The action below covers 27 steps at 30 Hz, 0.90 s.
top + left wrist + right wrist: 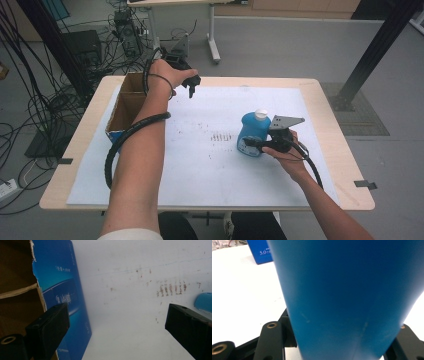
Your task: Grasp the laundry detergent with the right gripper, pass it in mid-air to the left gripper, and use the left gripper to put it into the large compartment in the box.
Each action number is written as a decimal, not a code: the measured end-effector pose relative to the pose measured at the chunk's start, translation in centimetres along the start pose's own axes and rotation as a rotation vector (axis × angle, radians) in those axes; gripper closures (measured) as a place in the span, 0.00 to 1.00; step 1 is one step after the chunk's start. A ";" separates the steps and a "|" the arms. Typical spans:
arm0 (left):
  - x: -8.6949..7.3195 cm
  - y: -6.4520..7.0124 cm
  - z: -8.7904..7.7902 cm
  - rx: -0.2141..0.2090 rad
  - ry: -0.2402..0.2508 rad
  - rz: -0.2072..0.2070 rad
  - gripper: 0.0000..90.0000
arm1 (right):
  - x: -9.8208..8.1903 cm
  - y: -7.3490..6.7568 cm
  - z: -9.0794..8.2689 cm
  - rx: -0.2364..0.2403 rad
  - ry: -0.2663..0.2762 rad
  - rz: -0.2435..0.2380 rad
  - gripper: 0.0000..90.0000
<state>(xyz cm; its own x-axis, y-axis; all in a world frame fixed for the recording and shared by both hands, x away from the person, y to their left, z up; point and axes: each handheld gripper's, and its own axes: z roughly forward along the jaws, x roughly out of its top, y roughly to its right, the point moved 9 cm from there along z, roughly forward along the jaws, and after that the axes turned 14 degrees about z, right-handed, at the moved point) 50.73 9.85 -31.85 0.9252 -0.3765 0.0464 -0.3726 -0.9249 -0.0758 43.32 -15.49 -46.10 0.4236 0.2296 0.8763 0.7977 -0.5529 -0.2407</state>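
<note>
Slippage is your risk: your right tongs clasp the smooth, rounded blue bottle low down, right of centre on the worktop, while your left tongs gape empty beside the far-left box.

bottle is bright blue with a white cap. cardboard box at far left is brown inside, blue outside with white print. white mat has reddish-brown speckles, pale wood table.
</note>
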 end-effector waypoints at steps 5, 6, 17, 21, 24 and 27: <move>0.0 0.0 0.0 0.001 0.000 0.002 0.07 | 0.0 0.0 0.0 -0.002 0.001 0.003 0.47; 0.0 0.0 0.0 0.000 0.000 0.000 0.07 | 0.0 0.0 0.0 -0.002 0.001 0.003 0.47; -0.2 0.0 0.0 0.003 -0.006 0.003 0.07 | 0.0 0.0 0.0 -0.001 -0.002 -0.001 0.49; -0.2 0.1 -0.1 0.004 -0.009 0.005 0.07 | 0.0 0.0 0.0 -0.002 -0.004 0.000 0.49; -0.2 0.0 -0.1 0.006 -0.010 0.006 0.07 | 0.0 0.0 0.0 -0.003 -0.006 0.003 0.49; -0.2 0.1 -0.2 0.007 -0.008 0.003 0.07 | 0.0 0.0 0.0 -0.004 -0.008 0.004 0.50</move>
<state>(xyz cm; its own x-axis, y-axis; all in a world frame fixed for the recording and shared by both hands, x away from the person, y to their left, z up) 50.52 9.86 -31.65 0.9247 -0.3788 0.0380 -0.3749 -0.9234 -0.0825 43.31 -15.47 -46.05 0.4301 0.2339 0.8720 0.7942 -0.5573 -0.2422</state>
